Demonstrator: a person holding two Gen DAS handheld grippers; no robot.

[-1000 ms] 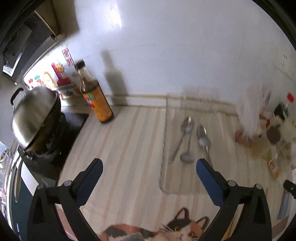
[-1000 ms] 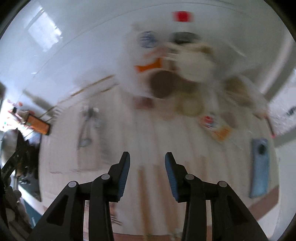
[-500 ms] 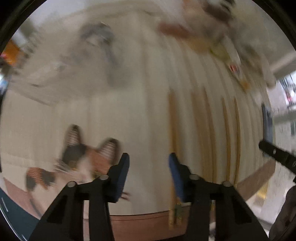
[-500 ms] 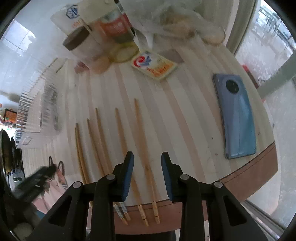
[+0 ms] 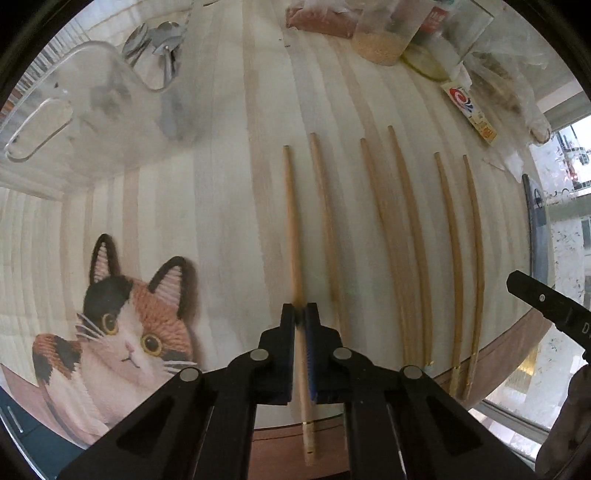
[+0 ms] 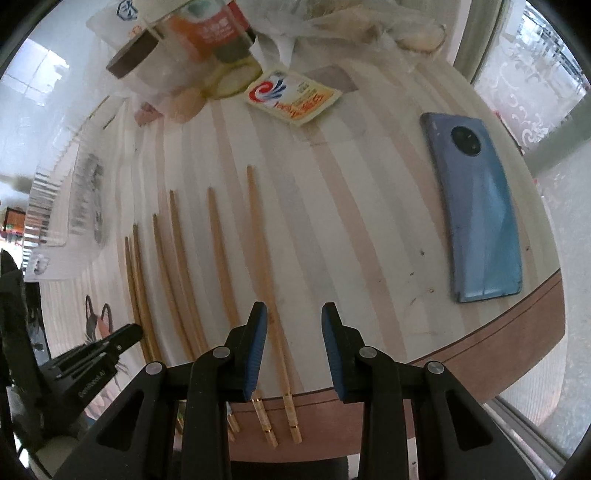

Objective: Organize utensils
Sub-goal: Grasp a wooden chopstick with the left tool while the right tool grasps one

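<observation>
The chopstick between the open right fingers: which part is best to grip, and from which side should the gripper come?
Probably the thick handle part of the chopstick, near the table edge, coming from above with the right gripper astride it. It lies flat, its gold-banded end sticks out past the edge, and its neighbour lies apart there.

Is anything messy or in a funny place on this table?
Yes. Six chopsticks lie loose in a row, their ends poking over the table edge, while the spoons already sit in the clear tray. A blue phone lies among the kitchen things. The left gripper has pinched the leftmost chopstick.
</observation>
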